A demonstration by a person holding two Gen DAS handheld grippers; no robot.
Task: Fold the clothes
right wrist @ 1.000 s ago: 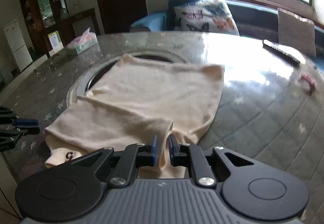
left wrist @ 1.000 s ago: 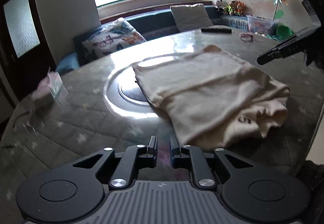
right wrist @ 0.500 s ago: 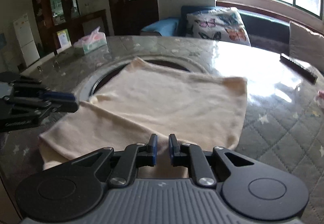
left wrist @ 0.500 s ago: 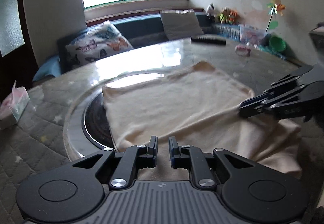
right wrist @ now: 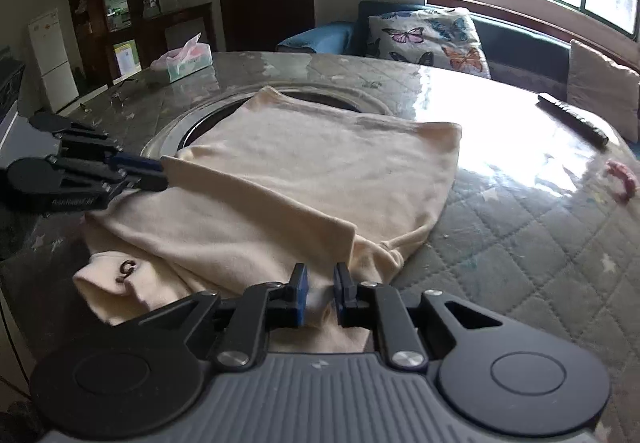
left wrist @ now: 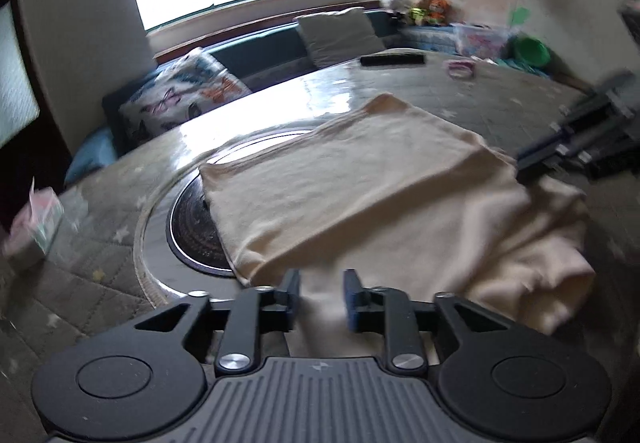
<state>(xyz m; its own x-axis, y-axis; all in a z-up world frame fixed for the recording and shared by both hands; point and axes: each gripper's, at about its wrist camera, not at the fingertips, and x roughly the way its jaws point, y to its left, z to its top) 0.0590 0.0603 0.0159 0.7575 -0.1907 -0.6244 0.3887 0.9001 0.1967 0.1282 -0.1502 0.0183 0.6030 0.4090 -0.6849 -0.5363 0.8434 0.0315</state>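
Daylit sitting room, round table under a quilted grey cover and clear sheet. At centre, over the dark round inset: cream knit garment, folded, upper layer doubled back. At 6 o'clock in the right wrist view, right gripper, jaws narrow and opening, cream cloth in the gap. At 9 o'clock, left gripper at the fold's corner, jaws opening, cloth between them. Toward 11 o'clock, green tissue box; at 2 o'clock, black remote.
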